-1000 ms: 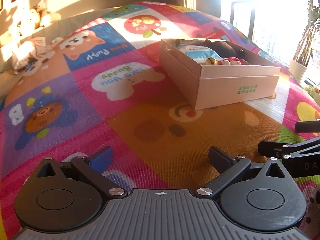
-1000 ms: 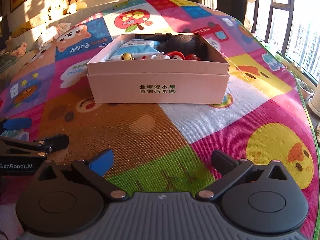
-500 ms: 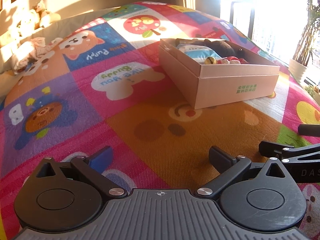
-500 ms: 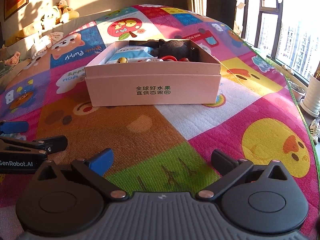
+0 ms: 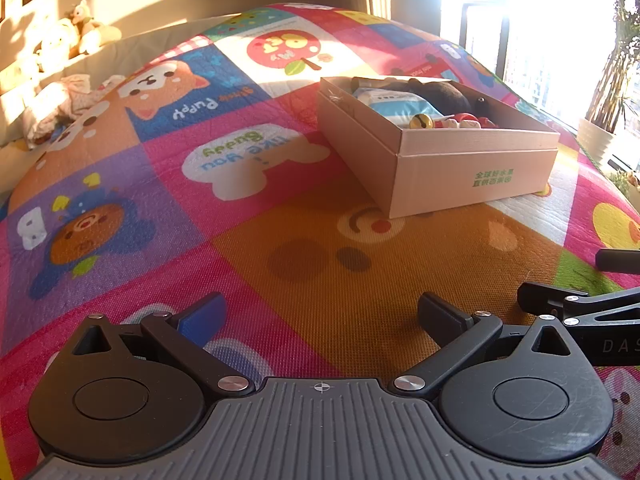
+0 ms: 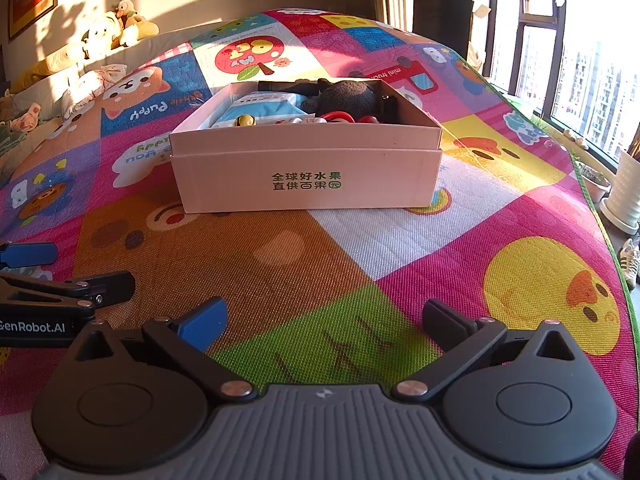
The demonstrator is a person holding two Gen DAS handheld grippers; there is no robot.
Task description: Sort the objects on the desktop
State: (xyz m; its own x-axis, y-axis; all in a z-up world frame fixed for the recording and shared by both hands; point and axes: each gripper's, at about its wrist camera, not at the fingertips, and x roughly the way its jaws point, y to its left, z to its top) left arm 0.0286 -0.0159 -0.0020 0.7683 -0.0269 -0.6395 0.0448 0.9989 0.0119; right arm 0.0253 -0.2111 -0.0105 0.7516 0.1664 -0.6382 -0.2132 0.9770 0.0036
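Observation:
An open pink cardboard box [image 6: 308, 178] with green print stands on the colourful play mat; it also shows in the left wrist view [image 5: 472, 176]. It holds a dark plush toy [image 6: 352, 98], a blue-and-white packet [image 6: 260, 108], a small yellow ball [image 6: 245, 121] and red-and-white small items [image 6: 340, 117]. My left gripper [image 5: 320, 314] is open and empty above the mat, short of the box. My right gripper [image 6: 324, 320] is open and empty, facing the box front. Each gripper shows at the edge of the other's view.
The play mat [image 6: 400, 240] covers the surface. Plush toys [image 6: 116, 28] and cloths sit along the far left wall. Windows and a white plant pot [image 6: 628, 196] are on the right, past the mat's edge. Shoes [image 6: 632, 260] lie on the floor.
The right gripper has drawn back and tilted up a little, so the box looks smaller and lower. The left gripper has barely moved. Both stay open and empty.

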